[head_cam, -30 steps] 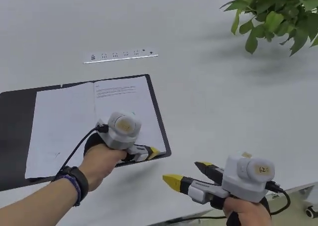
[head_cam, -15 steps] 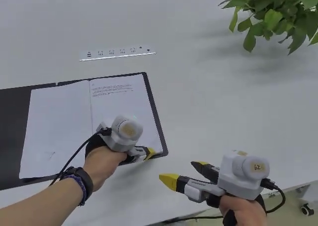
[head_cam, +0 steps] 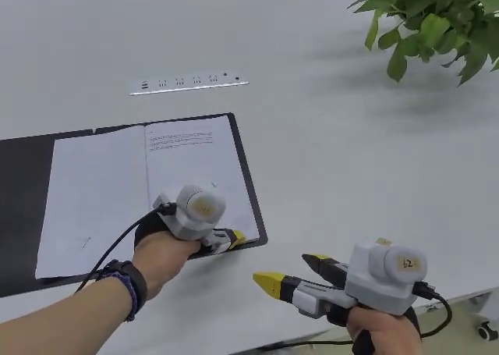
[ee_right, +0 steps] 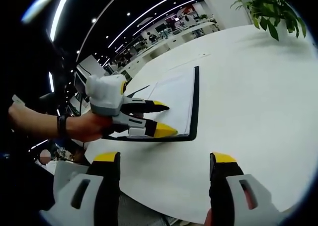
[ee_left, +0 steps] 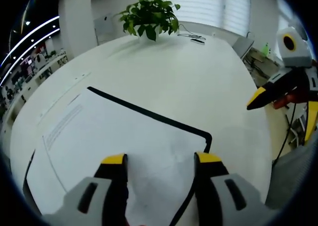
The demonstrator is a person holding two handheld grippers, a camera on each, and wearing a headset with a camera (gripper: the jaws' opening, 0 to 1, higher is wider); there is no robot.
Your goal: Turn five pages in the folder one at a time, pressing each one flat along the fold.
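In the head view, the open folder lies flat on the white surface toward 9 o'clock, with its black cover showing around the white pages; the right-hand page carries a few lines of print at its top. The left claw, held in a hand that wears a dark wristband, sits at the folder's corner nearest the person, its yellow tips just over the cover's edge. The right claw hovers at 5 o'clock, off the folder and apart from it, jaws spread and holding nothing. A socket strip is set into the surface at 11 o'clock, and a leafy plant stands at 1 o'clock. In the left gripper view, the left claw is released: its two yellow-tipped jaws stand wide apart over the top page, with the folder's rounded black corner just beyond the right-hand jaw. The right claw comes in at 3 o'clock, and the plant is at 12 o'clock. In the right gripper view, the right claw is also released, its jaws parted above bare surface. The folder lies ahead toward 11 o'clock, and the left claw reaches in from 9 o'clock with its lower jaw at the cover's near edge.
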